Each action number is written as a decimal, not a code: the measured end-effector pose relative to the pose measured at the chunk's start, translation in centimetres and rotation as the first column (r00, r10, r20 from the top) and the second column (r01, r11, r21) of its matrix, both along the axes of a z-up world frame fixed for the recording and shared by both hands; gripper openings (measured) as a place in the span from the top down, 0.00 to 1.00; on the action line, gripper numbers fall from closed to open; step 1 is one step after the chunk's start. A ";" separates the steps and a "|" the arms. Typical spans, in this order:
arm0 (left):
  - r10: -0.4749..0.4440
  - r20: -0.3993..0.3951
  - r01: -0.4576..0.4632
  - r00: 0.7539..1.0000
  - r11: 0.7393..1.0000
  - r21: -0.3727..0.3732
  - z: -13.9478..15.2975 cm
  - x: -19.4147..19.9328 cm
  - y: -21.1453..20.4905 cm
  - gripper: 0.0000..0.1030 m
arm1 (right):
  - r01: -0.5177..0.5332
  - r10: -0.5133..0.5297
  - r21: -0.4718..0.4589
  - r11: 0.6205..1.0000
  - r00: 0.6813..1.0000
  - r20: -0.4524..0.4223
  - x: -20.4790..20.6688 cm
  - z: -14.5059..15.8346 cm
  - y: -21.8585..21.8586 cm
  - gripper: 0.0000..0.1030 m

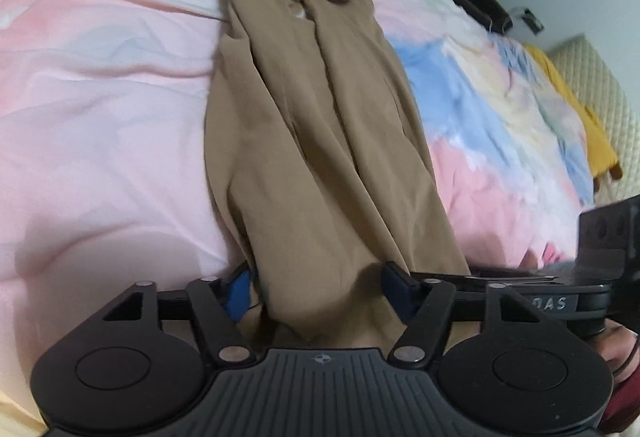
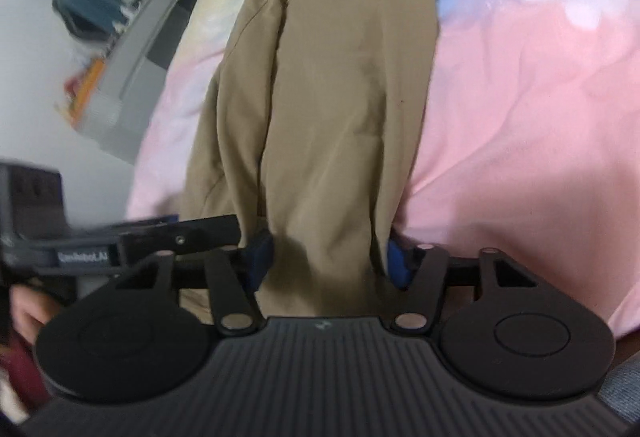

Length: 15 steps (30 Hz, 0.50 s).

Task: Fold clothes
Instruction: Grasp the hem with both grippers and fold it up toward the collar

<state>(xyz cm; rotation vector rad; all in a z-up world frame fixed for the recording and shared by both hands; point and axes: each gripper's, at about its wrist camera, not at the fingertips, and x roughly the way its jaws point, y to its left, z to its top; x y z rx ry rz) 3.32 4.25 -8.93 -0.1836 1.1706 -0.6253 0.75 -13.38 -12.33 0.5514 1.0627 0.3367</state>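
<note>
I count one tan garment (image 1: pixel 320 125), one pastel bedspread (image 1: pixel 100 109), one yellow cloth (image 1: pixel 580 109), and my two claws (image 1: pixel 316 289) (image 2: pixel 328 261).

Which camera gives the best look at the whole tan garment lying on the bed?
The left wrist view. It shows the tan garment stretched lengthwise across the pastel bedspread, up to its bunched far end. The right wrist view shows only the near part, cropped at the top of the frame.
</note>
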 end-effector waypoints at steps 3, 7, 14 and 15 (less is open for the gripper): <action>-0.002 0.004 0.002 1.000 1.000 0.015 -0.1 -0.8 -0.1 0.67 | -0.012 0.016 -0.062 0.998 0.998 0.057 -0.7 1.3 0.7 0.84; 0.016 0.015 -0.015 1.000 0.997 -0.073 1.4 -1.4 1.8 0.90 | 0.027 -0.025 -0.016 0.999 0.994 0.110 -1.2 3.4 -0.9 0.88; 0.136 0.092 -0.091 0.987 0.919 -0.384 10.2 -1.7 3.6 0.91 | 0.086 -0.104 0.070 0.994 0.943 0.316 -0.9 13.2 -5.4 0.88; 0.148 0.113 -0.090 0.983 0.908 -0.409 11.7 -1.9 3.5 0.91 | 0.089 -0.110 0.077 0.993 0.931 0.347 -0.9 14.9 -5.9 0.88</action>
